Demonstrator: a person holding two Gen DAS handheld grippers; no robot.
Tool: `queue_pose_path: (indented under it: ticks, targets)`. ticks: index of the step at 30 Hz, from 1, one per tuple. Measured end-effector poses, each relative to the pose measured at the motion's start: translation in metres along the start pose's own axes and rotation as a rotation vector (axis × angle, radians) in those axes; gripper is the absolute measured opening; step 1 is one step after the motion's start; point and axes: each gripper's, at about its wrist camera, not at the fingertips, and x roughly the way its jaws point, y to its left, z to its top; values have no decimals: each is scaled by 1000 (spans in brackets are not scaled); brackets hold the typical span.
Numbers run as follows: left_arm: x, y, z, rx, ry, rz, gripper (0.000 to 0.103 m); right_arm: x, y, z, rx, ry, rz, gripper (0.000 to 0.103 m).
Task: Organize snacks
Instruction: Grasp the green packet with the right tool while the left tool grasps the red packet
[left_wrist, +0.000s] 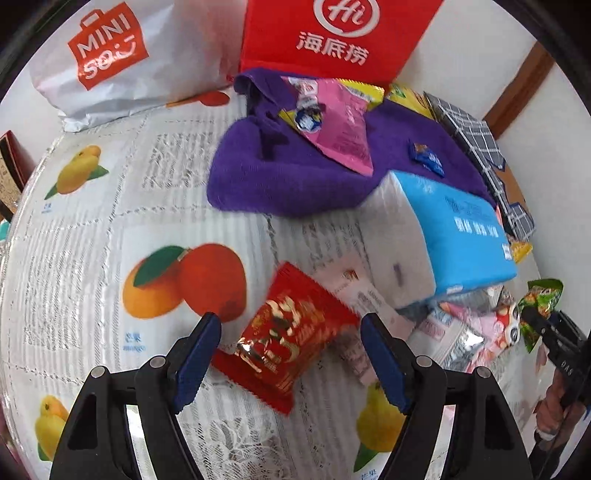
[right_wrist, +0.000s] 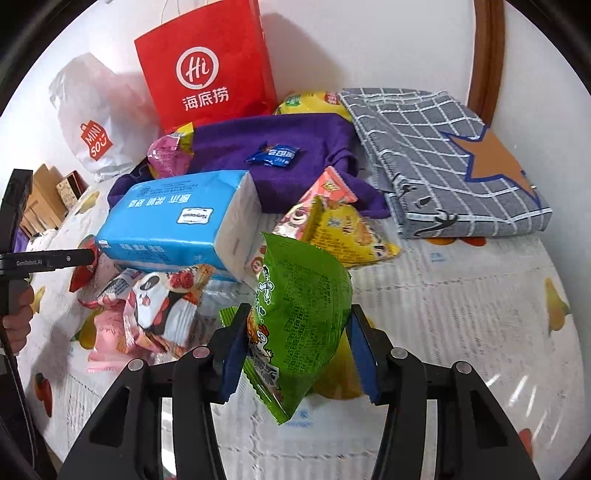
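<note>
A red and gold snack packet lies on the fruit-print tablecloth. My left gripper is open, with one finger on each side of the packet and neither pad pressing it. In the right wrist view my right gripper is shut on a green snack packet and holds it upright above the cloth. The same green packet shows at the right edge of the left wrist view. More packets lie in a pile: a panda-print one, a yellow one and a pink one.
A blue tissue pack rests against a purple towel that carries a small blue candy. A red paper bag and a white Miniso bag stand at the back. A grey checked cloth lies at the right.
</note>
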Motion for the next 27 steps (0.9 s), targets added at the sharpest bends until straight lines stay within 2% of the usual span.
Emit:
queue_pose_path:
  ticks: [2, 6, 8, 9, 11, 15, 27]
  targets:
    - [1, -3, -6, 11, 6, -9, 75, -2, -3, -3, 13, 4, -7, 51]
    - [0, -11, -14, 51, -13, 29, 70, -4, -5, -8, 38, 9, -12, 51]
    - [-2, -13, -15, 52, -15, 10, 57, -6, -4, -11, 43, 11, -14, 51]
    - [-3, -13, -16, 54, -16, 0, 54, -7, -3, -12, 42, 10, -15, 51]
    - [-5, -14, -18, 54, -14, -20, 38, -10, 0, -14, 40, 7, -17, 51]
    - [-10, -15, -22, 54, -23, -5, 37, -16, 6, -17, 36, -3, -20, 51]
    - [-43, -22, -31, 41, -65, -70, 37, -38, 13, -18, 32, -44, -11, 51]
